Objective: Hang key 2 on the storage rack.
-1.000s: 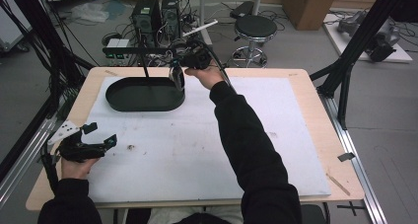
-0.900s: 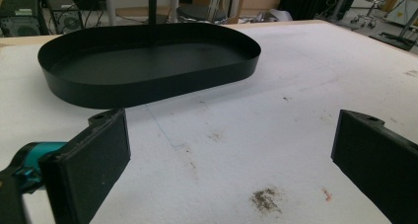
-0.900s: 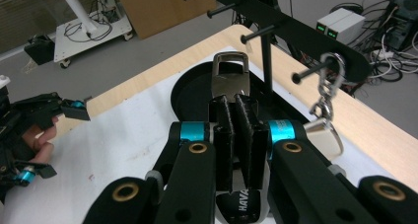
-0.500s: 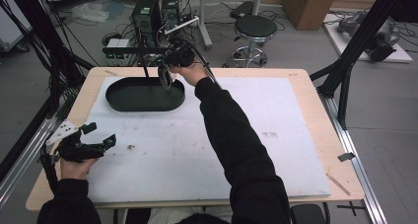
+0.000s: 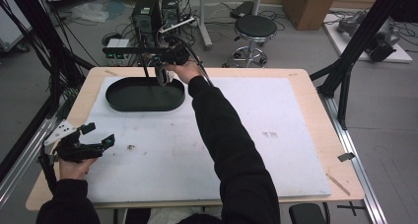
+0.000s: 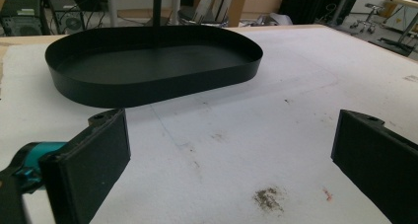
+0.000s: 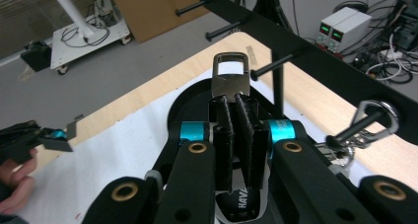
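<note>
My right gripper is shut on a strap with a flat metal clasp that sticks out past the fingertips. In the high view the right gripper hangs over the far right end of the black oval tray, just in front of the black peg rack. The clasp points toward the rack's pegs. A metal carabiner with keys hangs on one peg. My left gripper rests open near the table's front left, with nothing between its pads.
A white mat covers most of the wooden table. The tray's wall is dark and low and nothing lies in it. Behind the table stand computers, cables and a stool. Small stains mark the mat.
My right hand has carried the clasp leftward along the back edge, from beyond the tray's right end to over it. The left gripper has kept still.
</note>
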Available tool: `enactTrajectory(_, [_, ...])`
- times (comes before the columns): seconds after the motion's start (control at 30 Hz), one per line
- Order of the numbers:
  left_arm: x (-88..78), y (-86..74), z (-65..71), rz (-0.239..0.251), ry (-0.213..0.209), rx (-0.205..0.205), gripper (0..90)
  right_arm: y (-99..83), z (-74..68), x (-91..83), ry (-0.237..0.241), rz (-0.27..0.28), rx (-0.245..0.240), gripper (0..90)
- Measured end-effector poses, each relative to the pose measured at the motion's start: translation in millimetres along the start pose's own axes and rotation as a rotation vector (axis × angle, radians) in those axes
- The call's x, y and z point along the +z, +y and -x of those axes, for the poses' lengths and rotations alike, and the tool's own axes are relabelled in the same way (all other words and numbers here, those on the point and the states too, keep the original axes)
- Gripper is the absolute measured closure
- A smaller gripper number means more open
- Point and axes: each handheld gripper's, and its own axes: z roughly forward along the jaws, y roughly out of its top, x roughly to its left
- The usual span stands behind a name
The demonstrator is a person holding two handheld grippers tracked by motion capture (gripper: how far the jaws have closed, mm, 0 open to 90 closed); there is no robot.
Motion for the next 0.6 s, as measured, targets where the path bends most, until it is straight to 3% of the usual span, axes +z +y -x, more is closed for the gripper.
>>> enactTrajectory(0.33, [-0.7, -0.3, 0.4, -0.005, 0.001, 0.004, 1.9, -4.4, 9.6, 8.3, -0.028, -0.002, 0.013, 86.2])
enactTrajectory(0.6, [-2.7, -0.3, 0.3, 0.002, 0.005, -0.002, 1.9, -5.6, 4.1, 16.4, -0.069, -0.036, -0.049, 86.2])
